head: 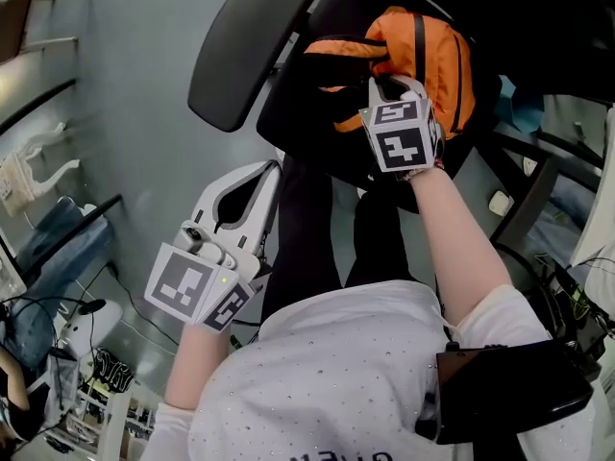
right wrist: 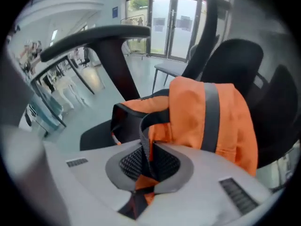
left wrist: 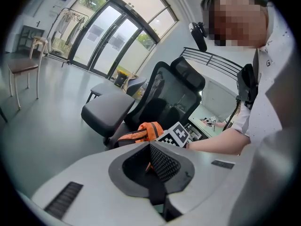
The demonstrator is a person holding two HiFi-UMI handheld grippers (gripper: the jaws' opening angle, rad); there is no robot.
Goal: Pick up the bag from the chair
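An orange bag (head: 428,51) with black straps is at the black office chair (head: 307,113), against its backrest. My right gripper (head: 385,86) is shut on one of the bag's black straps (right wrist: 146,126), which runs down between the pads (right wrist: 162,161). In the right gripper view the bag (right wrist: 207,121) fills the middle, just beyond the jaws. My left gripper (head: 267,171) hangs lower and to the left, away from the bag, shut with nothing in it. From the left gripper view the bag (left wrist: 143,131) shows beyond the closed jaws, with the right gripper's marker cube (left wrist: 176,134) beside it.
A second chair with a grey seat (head: 250,36) stands just left of the black one. A desk frame and cables (head: 557,257) crowd the right side. A wooden chair (left wrist: 23,65) stands far off near glass doors (left wrist: 108,36). Grey floor (head: 125,113) spreads to the left.
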